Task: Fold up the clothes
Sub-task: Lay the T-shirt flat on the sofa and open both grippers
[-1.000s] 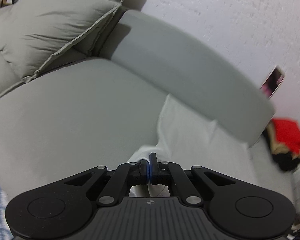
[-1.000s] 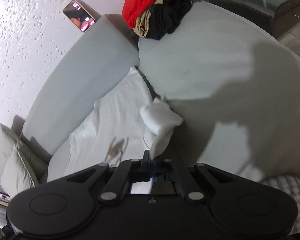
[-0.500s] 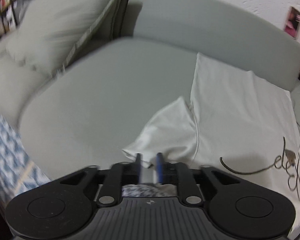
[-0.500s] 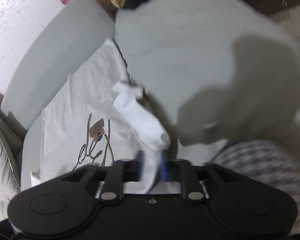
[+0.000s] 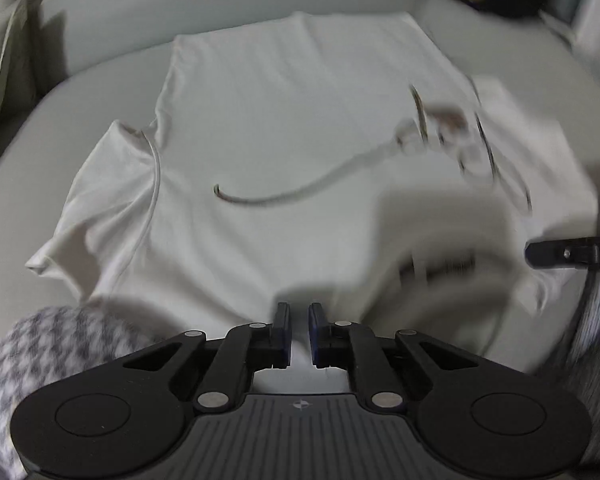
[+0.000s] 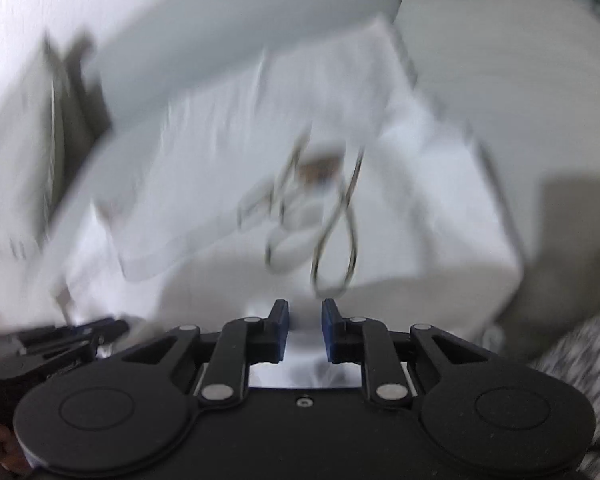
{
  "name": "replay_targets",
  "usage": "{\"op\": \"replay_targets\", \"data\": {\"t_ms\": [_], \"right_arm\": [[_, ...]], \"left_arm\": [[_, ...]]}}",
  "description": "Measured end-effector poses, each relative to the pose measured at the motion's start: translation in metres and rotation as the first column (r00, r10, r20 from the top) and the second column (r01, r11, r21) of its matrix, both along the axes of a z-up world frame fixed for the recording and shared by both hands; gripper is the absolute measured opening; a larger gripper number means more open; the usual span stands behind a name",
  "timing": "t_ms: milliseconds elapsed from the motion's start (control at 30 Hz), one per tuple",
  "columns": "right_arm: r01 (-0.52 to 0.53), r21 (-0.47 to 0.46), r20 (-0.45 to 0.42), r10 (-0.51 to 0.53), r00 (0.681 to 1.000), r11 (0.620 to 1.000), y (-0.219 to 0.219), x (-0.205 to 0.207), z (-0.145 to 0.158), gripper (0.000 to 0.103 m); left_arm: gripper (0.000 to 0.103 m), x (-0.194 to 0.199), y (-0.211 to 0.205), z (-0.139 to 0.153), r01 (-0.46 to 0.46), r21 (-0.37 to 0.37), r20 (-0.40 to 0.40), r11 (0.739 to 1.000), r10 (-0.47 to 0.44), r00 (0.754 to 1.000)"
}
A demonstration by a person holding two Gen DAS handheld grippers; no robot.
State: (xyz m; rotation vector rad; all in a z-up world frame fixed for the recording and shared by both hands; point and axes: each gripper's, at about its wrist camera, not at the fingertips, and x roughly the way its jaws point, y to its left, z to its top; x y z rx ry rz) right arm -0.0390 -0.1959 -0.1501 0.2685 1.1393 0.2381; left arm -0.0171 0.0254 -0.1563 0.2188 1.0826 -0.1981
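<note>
White shirt spread flat on the grey sofa

The shirt bore a looping script print, unreadable. The left gripper and right gripper hung over its near edge, jaws closing, nothing pinched.

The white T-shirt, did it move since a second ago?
Yes. The white T-shirt was bunched near the seat's edge; now it lies spread flat, reaching toward the gray sofa backrest.
</note>
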Motion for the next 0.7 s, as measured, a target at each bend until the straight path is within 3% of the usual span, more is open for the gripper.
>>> {"op": "replay_targets", "data": {"t_ms": [100, 200, 233, 300, 333, 433, 533, 633, 700], "right_arm": [[-0.015, -0.001, -0.024, 0.015, 1.000, 1.000, -0.013, -0.015, 0.005, 0.015], [0.010, 0.035, -0.050, -0.008, 0.999, 0.999, -0.035, -0.020, 0.016, 0.017], [0.035, 0.044, -0.001, -0.035, 0.999, 0.998, -0.045, -0.016, 0.024, 0.020], [0.102, 0.061, 0.107, -0.109, 0.988, 0.993, -0.066, 0.000, 0.039, 0.045], [0.144, 0.071, 0.154, -0.153, 0.976, 0.987, -0.077, 0.011, 0.045, 0.048], [0.263, 0.133, 0.182, -0.284, 0.941, 0.956, -0.115, 0.050, 0.040, 0.048], [0.374, 0.223, 0.087, -0.400, 0.912, 0.900, -0.152, 0.084, 0.018, 0.044], [0.417, 0.274, -0.014, -0.430, 0.903, 0.867, -0.165, 0.113, -0.010, 0.040], [0.423, 0.308, -0.057, -0.427, 0.902, 0.852, -0.165, 0.126, -0.028, 0.029]], "left_arm": [[0.010, -0.009, 0.021, 0.003, -0.041, -0.009, -0.054, 0.999, 0.041, 0.998], [0.010, -0.007, 0.033, 0.023, -0.071, -0.061, 0.028, 0.996, 0.073, 0.997], [0.010, -0.003, 0.032, 0.030, -0.073, -0.077, 0.069, 0.994, 0.079, 0.995], [0.014, 0.011, 0.026, 0.042, -0.071, -0.109, 0.140, 0.992, 0.086, 0.986], [0.021, 0.020, 0.019, 0.043, -0.068, -0.122, 0.153, 0.990, 0.086, 0.984], [0.023, 0.047, -0.001, 0.036, -0.063, -0.165, 0.153, 0.984, 0.088, 0.984], [0.023, 0.058, -0.015, 0.022, -0.071, -0.200, 0.094, 0.977, 0.091, 0.991], [0.023, 0.056, -0.023, 0.011, -0.070, -0.201, 0.058, 0.977, 0.083, 0.995], [0.024, 0.052, -0.021, 0.007, -0.076, -0.201, 0.040, 0.977, 0.086, 0.996]]}}
